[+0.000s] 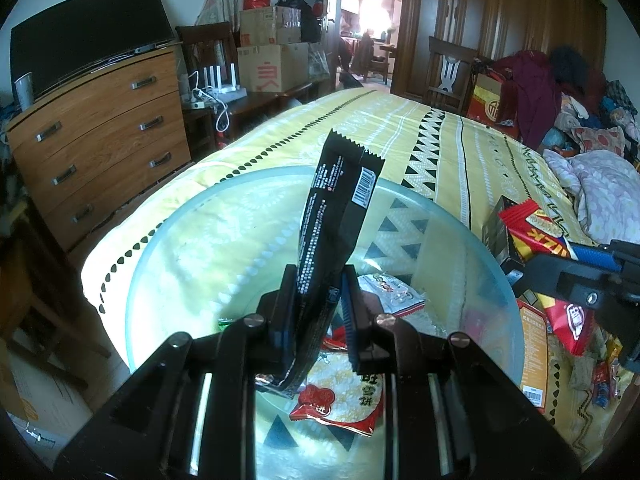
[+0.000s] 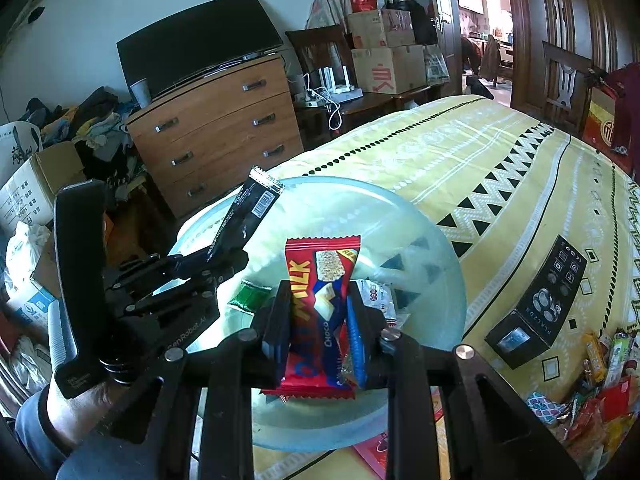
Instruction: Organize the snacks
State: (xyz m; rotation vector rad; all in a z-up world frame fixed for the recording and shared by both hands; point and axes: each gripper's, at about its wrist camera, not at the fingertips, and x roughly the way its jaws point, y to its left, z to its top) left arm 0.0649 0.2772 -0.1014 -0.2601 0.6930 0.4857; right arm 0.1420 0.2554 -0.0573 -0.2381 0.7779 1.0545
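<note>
Beside bowl [image 2: 440, 240], black box [image 2: 540, 304], right view only

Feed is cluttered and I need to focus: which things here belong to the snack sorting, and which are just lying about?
Job:
- black snack packet, in left tongs
- red Oat Milk bar, in right tongs
- glass bowl
- loose snack pile

Lying about:
- black box
- dresser
- cardboard boxes

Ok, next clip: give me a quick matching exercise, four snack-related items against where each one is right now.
Items:
1. black snack packet
2. red Milk Choco bar
3. green candy
4. black box

Places:
A. lying in the glass bowl
B. on the yellow bedspread, outside the bowl
C. clamped in the right gripper
D. clamped in the left gripper

Pairs: 1-D, 2-C, 3-A, 4-B
</note>
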